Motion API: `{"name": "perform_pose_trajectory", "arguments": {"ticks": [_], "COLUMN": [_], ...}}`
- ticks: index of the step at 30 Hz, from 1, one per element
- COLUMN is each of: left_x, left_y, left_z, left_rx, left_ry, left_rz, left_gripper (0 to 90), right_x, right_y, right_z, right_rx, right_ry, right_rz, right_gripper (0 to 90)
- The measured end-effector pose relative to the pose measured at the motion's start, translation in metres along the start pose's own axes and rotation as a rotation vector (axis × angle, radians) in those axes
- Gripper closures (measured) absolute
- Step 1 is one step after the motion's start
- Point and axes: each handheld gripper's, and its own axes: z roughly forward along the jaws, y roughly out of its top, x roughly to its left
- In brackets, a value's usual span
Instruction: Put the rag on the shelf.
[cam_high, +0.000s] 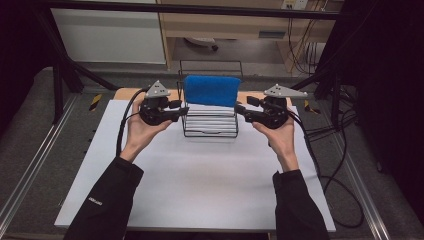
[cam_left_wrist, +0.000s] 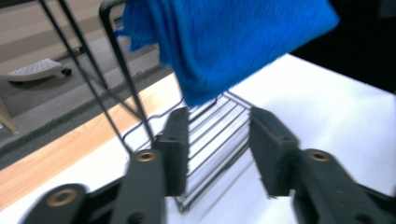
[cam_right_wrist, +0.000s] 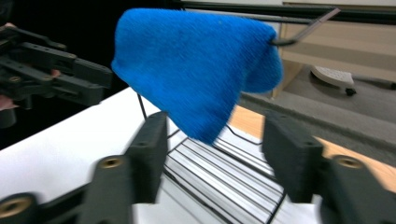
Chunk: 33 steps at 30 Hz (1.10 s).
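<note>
Even overhead light on the white table (cam_high: 200, 180), dark surroundings, both gripper views motion-blurred (near claws softest)

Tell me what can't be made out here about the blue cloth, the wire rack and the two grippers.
- Top bar of the wire rack: covered by the blue cloth in the high view.
- Cloth's upper part: cut off by the top edge in the left gripper view.
- Cloth's weave: blurred in both gripper views.
- Left gripper and right gripper jaw gaps: too small in the high view.
</note>
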Motion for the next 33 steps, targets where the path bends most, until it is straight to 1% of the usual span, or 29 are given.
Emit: {"name": "perform_pose_trajectory", "arguments": {"ticks": [2,4,5,7,8,10,12,15,17,21,24,26,27,29,33], "left_x": [0.0,0.001,0.001,0.001,0.002,0.002,0.003,0.003,0.004,0.005,0.006,0.005,0.005,0.005,0.004], "left_y": [-0.006,-0.013,-0.017,-0.025,-0.03,-0.038,-0.046,-0.059,-0.068,-0.091,-0.107,-0.117,-0.122,-0.132,-0.147], "left_z": [-0.003,-0.007,-0.008,-0.012,-0.014,-0.018,-0.022,-0.026,-0.028,-0.032,-0.035,-0.036,-0.037,-0.04,-0.044], "left_rx": [0.016,0.027,0.031,0.035,0.034,0.026,0.021,0.036,0.045,0.06,0.077,0.082,0.085,0.087,0.092], "left_ry": [-0.002,0.009,0.015,0.011,0.025,0.046,0.051,0.06,0.065,0.075,0.074,0.074,0.075,0.071,0.067], "left_rz": [-0.002,-0.002,-0.007,-0.021,-0.022,-0.023,-0.034,-0.041,-0.05,-0.064,-0.072,-0.081,-0.081,-0.087,-0.094], "left_gripper": [49.2,43.3,41.1,35.9,33.1,28.9,25.1,18.4,14.8,9.9,8.3,8.0,7.6,7.6,7.6], "right_x": [-0.001,-0.001,-0.002,-0.003,-0.003,-0.003,-0.002,0.0,0.001,0.001,0.0,-0.001,-0.001,-0.002,-0.005], "right_y": [-0.003,-0.006,-0.007,-0.011,-0.013,-0.017,-0.022,-0.03,-0.036,-0.052,-0.064,-0.072,-0.077,-0.086,-0.108], "right_z": [-0.004,-0.007,-0.009,-0.012,-0.013,-0.016,-0.018,-0.021,-0.022,-0.024,-0.026,-0.028,-0.029,-0.03,-0.034], "right_rx": [0.011,0.029,0.035,0.047,0.051,0.051,0.05,0.059,0.066,0.1,0.102,0.104,0.107,0.113,0.127], "right_ry": [0.001,-0.005,-0.007,0.003,0.01,0.019,0.023,0.036,0.032,0.023,0.024,0.024,0.024,0.019,0.039], "right_rz": [0.012,0.018,0.016,0.029,0.04,0.037,0.036,0.028,0.025,0.043,0.063,0.065,0.058,0.063,0.069], "right_gripper": [28.9,23.0,20.4,15.5,14.1,11.4,8.5,6.4,4.1,1.4,0.8,0.6,0.6,0.6,0.6]}}
